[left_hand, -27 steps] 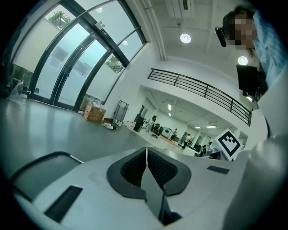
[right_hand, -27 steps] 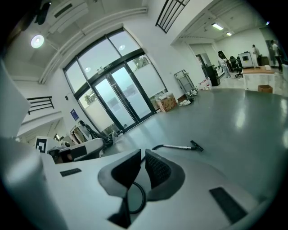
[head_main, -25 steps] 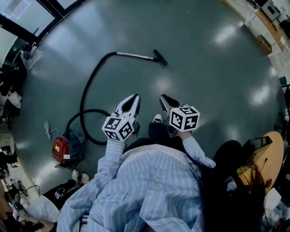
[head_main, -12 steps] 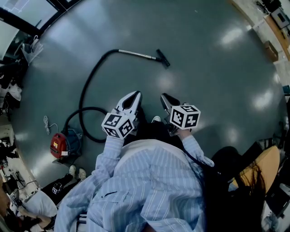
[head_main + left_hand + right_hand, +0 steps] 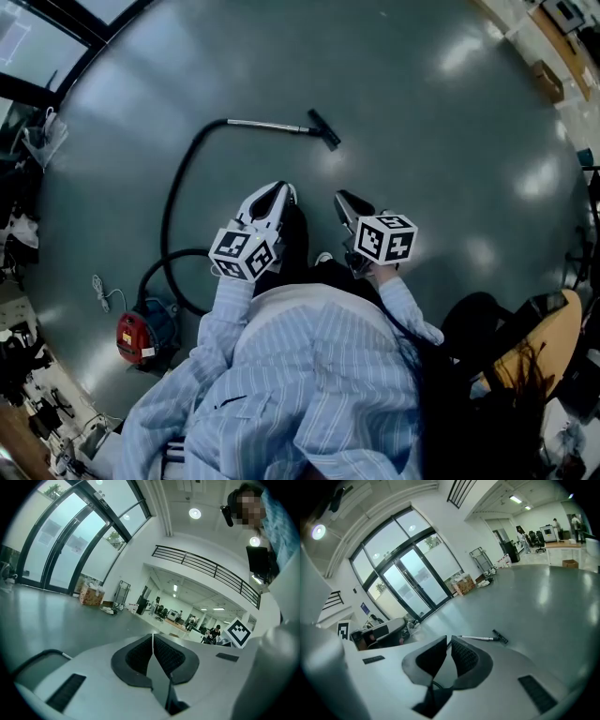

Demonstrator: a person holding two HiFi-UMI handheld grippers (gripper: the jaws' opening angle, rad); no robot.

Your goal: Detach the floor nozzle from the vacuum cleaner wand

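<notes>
The vacuum lies on the grey floor ahead of me. Its red body [image 5: 134, 336] sits at the lower left, and a black hose [image 5: 174, 202] curves up to the metal wand [image 5: 267, 124]. The black floor nozzle [image 5: 324, 129] is fixed on the wand's right end. My left gripper [image 5: 278, 190] and right gripper [image 5: 343, 199] are held side by side in the air, well short of the wand, both shut and empty. In the right gripper view the wand [image 5: 477, 638] and nozzle [image 5: 500, 636] lie just beyond the shut jaws. The left gripper view shows only its shut gripper [image 5: 152, 637] and the hall.
A white cable [image 5: 98, 286] lies on the floor near the vacuum body. Glass doors [image 5: 37, 37] stand at the upper left, desks and a cardboard box [image 5: 548, 84] at the upper right. A chair and wooden tabletop [image 5: 548, 328] are at my lower right.
Both grippers have moved forward over the floor toward the wand, still shut. The view has shifted with my steps; the vacuum body now shows lower in the picture.
</notes>
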